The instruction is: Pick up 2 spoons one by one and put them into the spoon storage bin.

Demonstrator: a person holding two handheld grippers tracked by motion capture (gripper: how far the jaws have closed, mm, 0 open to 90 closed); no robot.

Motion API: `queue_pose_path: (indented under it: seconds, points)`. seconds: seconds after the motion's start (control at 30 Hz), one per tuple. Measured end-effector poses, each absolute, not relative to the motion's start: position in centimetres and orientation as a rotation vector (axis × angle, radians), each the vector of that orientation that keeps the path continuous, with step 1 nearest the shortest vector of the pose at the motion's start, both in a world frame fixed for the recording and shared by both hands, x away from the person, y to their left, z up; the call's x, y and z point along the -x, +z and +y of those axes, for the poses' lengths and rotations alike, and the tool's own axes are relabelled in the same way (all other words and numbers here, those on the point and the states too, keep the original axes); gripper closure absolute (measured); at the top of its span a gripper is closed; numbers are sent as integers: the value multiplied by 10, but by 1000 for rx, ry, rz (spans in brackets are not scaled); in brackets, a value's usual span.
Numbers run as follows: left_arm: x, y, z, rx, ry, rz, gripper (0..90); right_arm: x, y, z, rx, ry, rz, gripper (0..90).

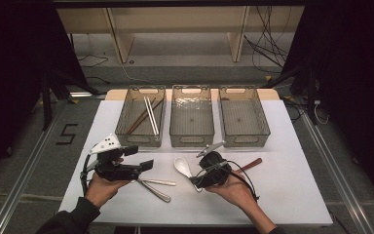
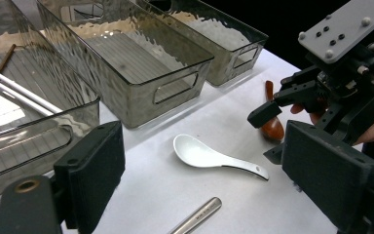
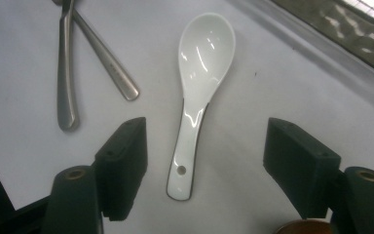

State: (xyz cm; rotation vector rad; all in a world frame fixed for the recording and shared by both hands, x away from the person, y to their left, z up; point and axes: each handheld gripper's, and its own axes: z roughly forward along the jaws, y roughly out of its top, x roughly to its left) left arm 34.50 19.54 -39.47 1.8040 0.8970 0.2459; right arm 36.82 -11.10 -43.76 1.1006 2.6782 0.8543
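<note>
The right tool (image 3: 204, 168), jaws apart, straddles the glossy white ceramic soup spoon's (image 3: 199, 92) handle, seemingly lined up for gripping; the left tool (image 2: 204, 180) waits, jaws apart.

A white bench (image 1: 282, 195) stands on a grey floor (image 1: 24, 161), lit from above while the sides of the room lie in deep shadow. Beyond it, a pale wooden shelf unit (image 1: 175, 22) runs across the back, its uprights resting on the floor. Loose black cables (image 1: 268, 48) trail over the floor at the right. Metal rails (image 1: 333, 165) run along both sides of the bench, and a black figure 5 (image 1: 67, 133) is marked on the floor at the left.
</note>
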Motion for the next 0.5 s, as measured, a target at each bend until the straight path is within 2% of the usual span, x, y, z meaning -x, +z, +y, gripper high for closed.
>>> queue_pose_path:
  seconds: [0.5]
  points:
    - [-344, -395, 200, -1795, 272, 891, 156, -375, -458, -90, -1050, 663, 2778, 516]
